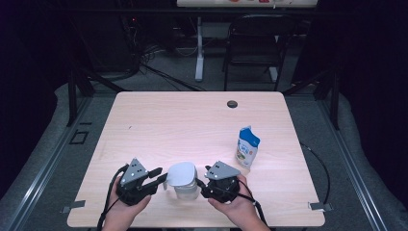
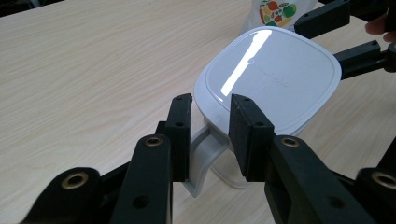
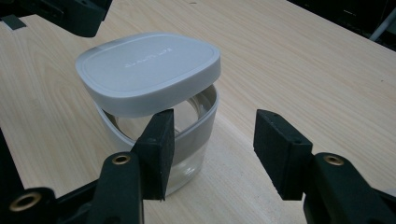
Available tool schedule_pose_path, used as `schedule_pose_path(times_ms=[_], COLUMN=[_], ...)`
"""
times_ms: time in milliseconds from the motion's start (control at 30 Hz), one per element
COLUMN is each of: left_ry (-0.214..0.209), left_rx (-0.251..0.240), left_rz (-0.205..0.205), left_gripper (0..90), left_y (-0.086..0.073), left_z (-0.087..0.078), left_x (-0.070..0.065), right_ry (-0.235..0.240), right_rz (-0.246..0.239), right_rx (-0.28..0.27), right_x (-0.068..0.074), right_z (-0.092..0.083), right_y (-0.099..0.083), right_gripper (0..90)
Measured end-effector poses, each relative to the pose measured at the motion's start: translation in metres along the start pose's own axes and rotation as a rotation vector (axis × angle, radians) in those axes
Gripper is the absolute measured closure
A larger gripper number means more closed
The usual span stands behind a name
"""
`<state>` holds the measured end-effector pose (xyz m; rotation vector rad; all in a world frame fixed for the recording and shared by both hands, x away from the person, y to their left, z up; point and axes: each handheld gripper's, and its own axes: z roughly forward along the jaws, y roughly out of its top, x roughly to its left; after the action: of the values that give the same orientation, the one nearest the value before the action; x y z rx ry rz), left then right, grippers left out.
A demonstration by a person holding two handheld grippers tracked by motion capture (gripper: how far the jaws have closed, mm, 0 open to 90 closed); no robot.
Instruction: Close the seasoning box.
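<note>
Pale wood desk (image 1: 159, 120): left gripper (image 2: 210, 135) jaws apart astride clear lidded jug's (image 1: 184, 180) handle (image 2: 205, 158); right gripper (image 3: 212, 154) jaws apart beside it. Likely next: clamp handle.

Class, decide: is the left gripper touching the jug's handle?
Cannot tell. In the left gripper view the left gripper straddles the handle, with no plain gap or contact.

right gripper (image 3: 212, 144): your jaws stand apart, left pad against the jar's wall | clear jar (image 3: 187, 135): on the desk (image 3: 303, 60), grey lid (image 3: 147, 70) sitting askew on top | other gripper (image 3: 70, 14): just behind the jar
</note>
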<state>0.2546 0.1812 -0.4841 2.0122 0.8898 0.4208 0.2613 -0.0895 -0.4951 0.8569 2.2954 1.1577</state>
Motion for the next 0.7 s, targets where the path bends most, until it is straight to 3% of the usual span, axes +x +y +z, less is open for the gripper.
schedule_pose_path(times_ms=[367,700], left_ry=[0.026,0.021], left_rx=[0.008,-0.004], left_rz=[-0.002,-0.023], left_gripper=[66.2,65.1], left_y=[-0.010,-0.021], left_z=[-0.006,-0.007], left_x=[0.003,0.007], right_ry=[0.000,-0.002], right_rz=[0.000,-0.010], right_rx=[-0.011,-0.017], right_x=[0.001,0.003], right_z=[-0.002,-0.003], right_y=[0.003,0.009], right_gripper=[48.3,48.3])
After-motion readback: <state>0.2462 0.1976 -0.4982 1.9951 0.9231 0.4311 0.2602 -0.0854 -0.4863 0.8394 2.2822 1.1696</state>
